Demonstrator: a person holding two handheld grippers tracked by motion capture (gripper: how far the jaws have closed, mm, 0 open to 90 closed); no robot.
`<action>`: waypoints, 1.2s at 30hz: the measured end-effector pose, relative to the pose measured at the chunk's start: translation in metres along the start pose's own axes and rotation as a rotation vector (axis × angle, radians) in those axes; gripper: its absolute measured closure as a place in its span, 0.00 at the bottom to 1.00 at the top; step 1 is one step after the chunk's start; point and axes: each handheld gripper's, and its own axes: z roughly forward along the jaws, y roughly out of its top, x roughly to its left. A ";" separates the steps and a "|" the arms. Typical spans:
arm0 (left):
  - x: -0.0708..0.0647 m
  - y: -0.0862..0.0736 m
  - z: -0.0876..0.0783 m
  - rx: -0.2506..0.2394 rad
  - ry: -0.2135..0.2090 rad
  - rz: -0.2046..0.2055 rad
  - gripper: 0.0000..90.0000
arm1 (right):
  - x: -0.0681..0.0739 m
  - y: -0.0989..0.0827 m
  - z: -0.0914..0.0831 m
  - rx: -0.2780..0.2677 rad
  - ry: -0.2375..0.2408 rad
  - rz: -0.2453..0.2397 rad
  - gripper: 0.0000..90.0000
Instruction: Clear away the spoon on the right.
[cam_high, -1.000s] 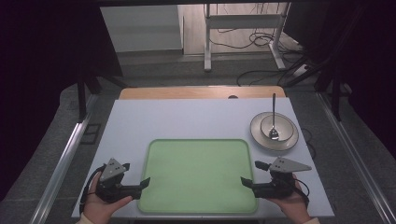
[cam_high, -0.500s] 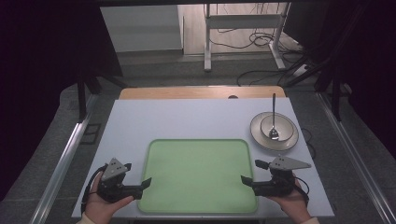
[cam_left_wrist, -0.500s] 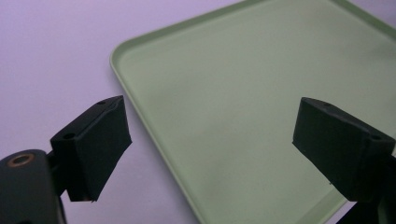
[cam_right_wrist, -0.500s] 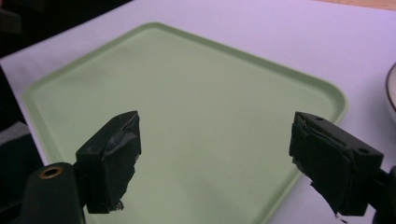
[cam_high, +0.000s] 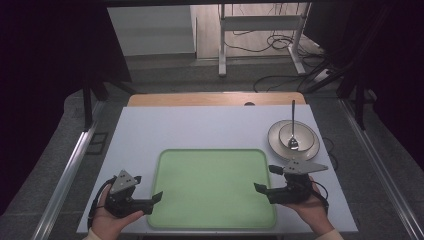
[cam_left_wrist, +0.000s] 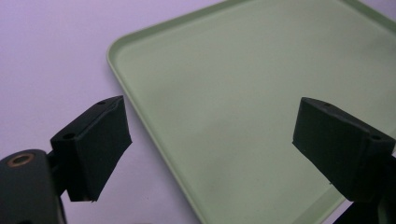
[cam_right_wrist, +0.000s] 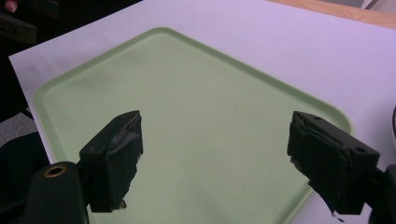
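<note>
Plain pale-green tray (cam_high: 212, 187), white table (cam_high: 200, 130), black tongs (cam_high: 157, 196).

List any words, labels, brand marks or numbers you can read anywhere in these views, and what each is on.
None: no readable text anywhere.
Pale green rectangular plastic tray: plain, unmarked.
Round beige ceramic plates with the metal spoon: no print visible.
Grey three-cornered plates on the left claw and right claw: blank at this size.
White tabletop: unmarked.
</note>
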 end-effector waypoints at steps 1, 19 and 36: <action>0.000 0.000 0.000 0.000 0.000 0.000 0.12 | 0.000 0.000 0.000 0.000 0.000 0.000 0.20; 0.002 0.000 -0.001 -0.014 -0.006 -0.004 0.12 | -0.018 0.048 -0.012 -0.071 -0.025 0.019 0.24; 0.002 -0.001 -0.002 -0.012 -0.001 -0.001 0.12 | -0.031 0.063 -0.012 -0.090 -0.047 0.026 0.25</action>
